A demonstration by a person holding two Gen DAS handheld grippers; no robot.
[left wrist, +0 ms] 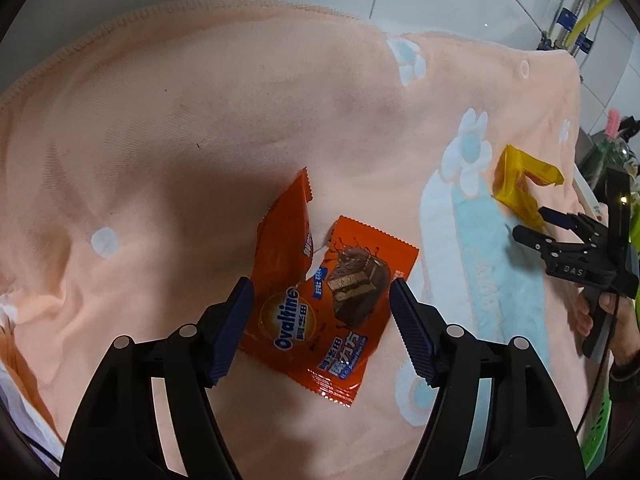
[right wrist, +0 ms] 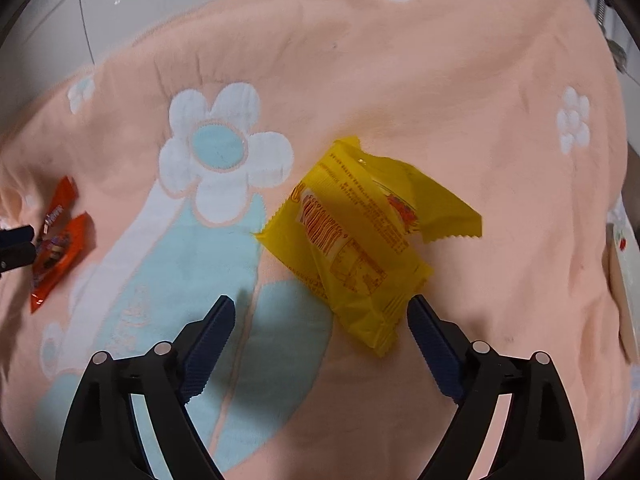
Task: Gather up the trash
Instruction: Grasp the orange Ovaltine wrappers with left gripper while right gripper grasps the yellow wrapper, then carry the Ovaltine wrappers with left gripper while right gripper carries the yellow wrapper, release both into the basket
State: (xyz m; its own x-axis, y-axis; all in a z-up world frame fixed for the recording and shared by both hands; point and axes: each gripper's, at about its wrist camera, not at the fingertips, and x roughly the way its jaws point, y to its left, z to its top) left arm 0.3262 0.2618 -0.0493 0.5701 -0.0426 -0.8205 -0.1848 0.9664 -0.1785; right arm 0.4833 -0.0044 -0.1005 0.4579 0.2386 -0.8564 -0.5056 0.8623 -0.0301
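A torn orange Ovaltine wrapper (left wrist: 316, 304) lies flat on a peach towel (left wrist: 180, 120). My left gripper (left wrist: 320, 286) is open just above it, one finger on each side of the wrapper's middle. A crumpled yellow snack wrapper (right wrist: 352, 232) lies further right on the towel (right wrist: 480, 100). My right gripper (right wrist: 320, 300) is open over its near end, and the wrapper's lower corner sits beside the right finger. In the left wrist view the right gripper (left wrist: 528, 222) hovers next to the yellow wrapper (left wrist: 516, 184). In the right wrist view the left gripper (right wrist: 18, 244) shows at the orange wrapper (right wrist: 60, 248).
The towel carries white and blue flower patterns and has soft folds. A hand (left wrist: 600, 312) holds the right gripper. A green perforated basket (left wrist: 596, 432) stands past the towel's right edge. White tiles and yellow pipes (left wrist: 592, 12) lie beyond the far edge.
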